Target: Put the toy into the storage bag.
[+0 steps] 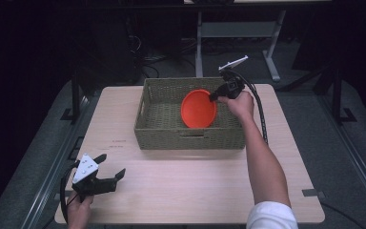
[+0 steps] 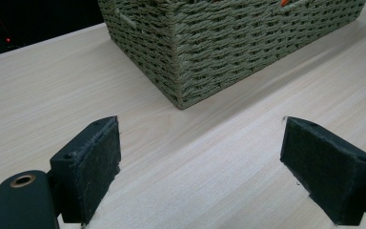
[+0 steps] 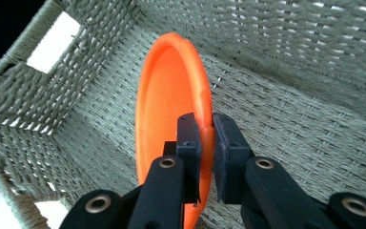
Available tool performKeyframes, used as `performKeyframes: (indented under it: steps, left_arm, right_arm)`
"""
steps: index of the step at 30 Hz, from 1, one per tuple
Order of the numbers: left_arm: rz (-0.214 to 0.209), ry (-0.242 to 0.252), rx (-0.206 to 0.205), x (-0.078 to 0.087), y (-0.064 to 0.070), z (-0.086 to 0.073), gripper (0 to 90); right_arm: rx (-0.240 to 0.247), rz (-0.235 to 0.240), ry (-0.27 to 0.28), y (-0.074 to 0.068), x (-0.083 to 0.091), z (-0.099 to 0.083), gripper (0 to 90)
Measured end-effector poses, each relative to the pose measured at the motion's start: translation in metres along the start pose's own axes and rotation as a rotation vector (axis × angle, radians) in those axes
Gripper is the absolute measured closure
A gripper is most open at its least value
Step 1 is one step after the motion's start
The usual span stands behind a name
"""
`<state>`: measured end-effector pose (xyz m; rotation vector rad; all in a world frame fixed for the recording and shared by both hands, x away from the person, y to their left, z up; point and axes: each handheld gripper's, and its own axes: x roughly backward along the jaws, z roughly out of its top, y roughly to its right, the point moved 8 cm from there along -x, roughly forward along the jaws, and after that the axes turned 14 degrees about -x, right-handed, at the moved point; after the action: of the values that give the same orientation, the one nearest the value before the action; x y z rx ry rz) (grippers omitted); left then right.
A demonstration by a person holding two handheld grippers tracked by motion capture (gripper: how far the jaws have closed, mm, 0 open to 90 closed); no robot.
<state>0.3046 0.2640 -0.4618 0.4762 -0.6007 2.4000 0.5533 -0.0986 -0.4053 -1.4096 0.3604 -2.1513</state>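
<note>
— What have the right gripper [image 3: 207, 143]'s jaws got?
— They pinch the rim of the orange plate [image 3: 169, 95], held on edge inside the woven basket [image 1: 164, 131].
— And the left gripper [image 2: 200, 162]?
— Jaws spread wide with nothing between them, low over the worktop [image 1: 186, 186], near the basket's front corner.

Woven basket [image 1: 190, 136]: walls enclose orange plate [image 1: 198, 109], access from above only. Counter [image 1: 190, 186]: open passage in front of and beside basket.
</note>
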Motion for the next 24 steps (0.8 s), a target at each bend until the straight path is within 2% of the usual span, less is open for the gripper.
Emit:
performKeyframes:
  steps: [7, 19, 24]
  left_arm:
    - [0.0, 0.003, -0.002, 0.0, 0.0, 0.0, 12.9]
    - [0.001, 0.003, -0.003, 0.0, 0.0, 0.0, 12.9]
    - [0.002, 0.003, -0.002, 0.0, 0.0, 0.0, 12.9]
  right_arm:
    - [-0.017, -0.008, -0.022, 0.006, -0.012, -0.007, 81.9]
    - [-0.028, -0.047, -0.053, 0.014, -0.017, -0.009, 81.8]
    - [-0.035, -0.046, -0.056, 0.016, -0.018, -0.009, 81.5]
